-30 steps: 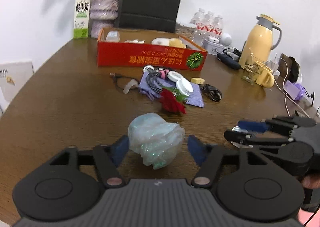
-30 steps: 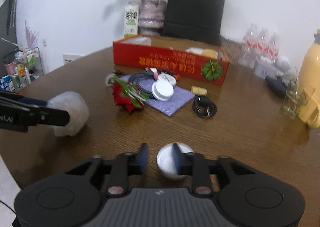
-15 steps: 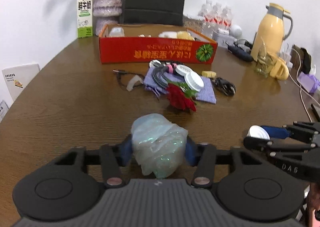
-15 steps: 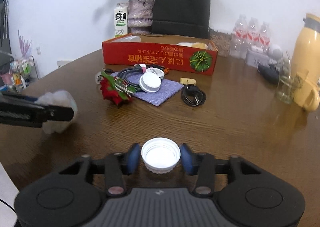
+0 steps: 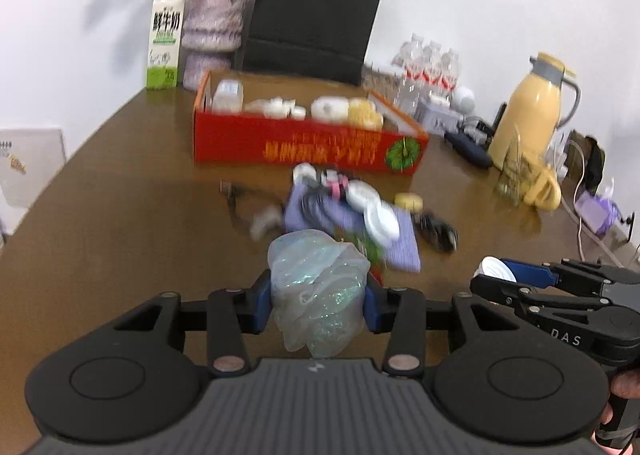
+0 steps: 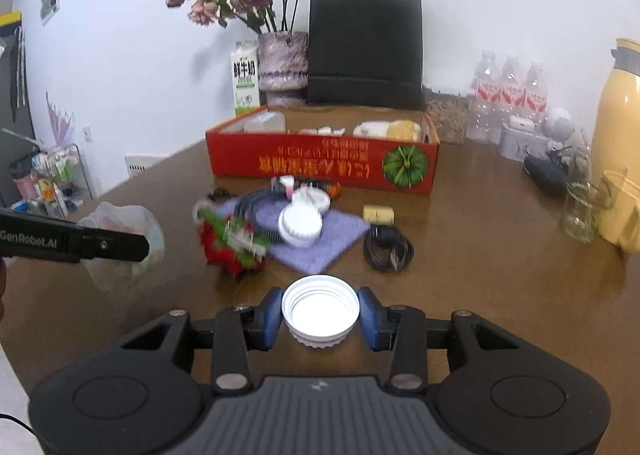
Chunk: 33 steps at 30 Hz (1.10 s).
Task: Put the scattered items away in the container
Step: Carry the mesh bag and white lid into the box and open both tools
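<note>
My left gripper (image 5: 318, 305) is shut on a crumpled pale plastic bag (image 5: 316, 287) and holds it above the table; the bag also shows in the right wrist view (image 6: 120, 243). My right gripper (image 6: 320, 313) is shut on a white jar lid (image 6: 320, 311), lifted off the table; it also shows in the left wrist view (image 5: 498, 269). The red cardboard box (image 6: 320, 165) stands farther back, holding several pale items. Before it lie a purple cloth (image 6: 320, 239), another white lid (image 6: 300, 227), black cables (image 6: 386, 247) and a red flower (image 6: 230, 245).
A yellow thermos (image 5: 532, 123), a glass cup (image 6: 578, 211), water bottles (image 6: 506, 91) and small devices stand at the right. A milk carton (image 5: 164, 43), flower vase (image 5: 216, 31) and black paper bag (image 5: 312, 19) stand behind the box.
My left gripper closed on the plastic bag and lifted it. My right gripper closed on the white lid and lifted it. Both moved toward the red box.
</note>
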Motion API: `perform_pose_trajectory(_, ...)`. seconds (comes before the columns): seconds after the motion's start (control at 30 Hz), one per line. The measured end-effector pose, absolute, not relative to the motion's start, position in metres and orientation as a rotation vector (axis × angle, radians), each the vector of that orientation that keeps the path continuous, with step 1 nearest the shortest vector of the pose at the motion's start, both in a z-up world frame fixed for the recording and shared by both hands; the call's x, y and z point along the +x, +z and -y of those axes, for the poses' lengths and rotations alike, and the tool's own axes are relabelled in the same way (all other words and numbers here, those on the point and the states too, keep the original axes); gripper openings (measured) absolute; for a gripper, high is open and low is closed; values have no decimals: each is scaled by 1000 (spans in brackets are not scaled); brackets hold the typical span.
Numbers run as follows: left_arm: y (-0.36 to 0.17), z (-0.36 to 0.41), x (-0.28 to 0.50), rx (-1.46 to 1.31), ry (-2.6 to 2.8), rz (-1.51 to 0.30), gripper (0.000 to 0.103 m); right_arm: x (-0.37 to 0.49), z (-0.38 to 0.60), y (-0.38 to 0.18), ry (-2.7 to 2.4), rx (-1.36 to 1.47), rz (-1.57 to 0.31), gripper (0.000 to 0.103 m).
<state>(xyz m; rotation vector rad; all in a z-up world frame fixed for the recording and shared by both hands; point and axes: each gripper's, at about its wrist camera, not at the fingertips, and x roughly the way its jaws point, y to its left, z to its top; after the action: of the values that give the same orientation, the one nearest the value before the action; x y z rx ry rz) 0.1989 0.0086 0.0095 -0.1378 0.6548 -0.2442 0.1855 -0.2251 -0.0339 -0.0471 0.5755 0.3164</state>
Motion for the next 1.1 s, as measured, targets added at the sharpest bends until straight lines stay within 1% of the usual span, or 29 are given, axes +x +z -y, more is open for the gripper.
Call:
perform_pose_trajectory(0.17,58,-25,268,-197,-311,-612,44,235,229,13,347,-73,-477,39)
perform_pose_trajectory(0.3,88,-20,356,-191,-325,-634,45,309,228,59,360,-88,-388,39)
perform_pose_trajectory(0.37,90,-10,408,-156,-295,-684,45,363,228,75,382,-17,-424,39)
perform_pose_trajectory(0.43,81,-2,463,-150,-267,-765,45,422,223,81,413,65,-508,39)
perform_pose_trajectory(0.53,53,0,527,-170,-219,-895,45,508,210,70,411,184,-651,39)
perform_pose_trajectory(0.67,19,0,574,-158,-126,-978,45,580,184,30,328,152,-802,39)
perform_pose_trajectory(0.7,13,0,580,-154,-79,-988,47,595,179,17,312,157,-847,39)
perform_pose_trajectory(0.77,7,-2,585,-141,-31,-981,47,610,171,-2,287,160,-888,39)
perform_pose_trajectory(0.87,5,-5,588,-134,-32,-970,49,622,170,-17,264,185,-889,40)
perform_pose_trajectory(0.9,5,-8,588,-149,-44,-963,53,624,172,-20,266,207,-891,39)
perform_pose_trajectory(0.97,5,-10,587,-172,-66,-943,56,624,176,-27,263,239,-911,40)
perform_pose_trajectory(1.0,4,-11,585,-174,-72,-927,57,627,177,-30,261,252,-920,43)
perform_pose_trajectory(1.1,4,-9,585,-175,-82,-912,59,627,181,-31,260,268,-920,44)
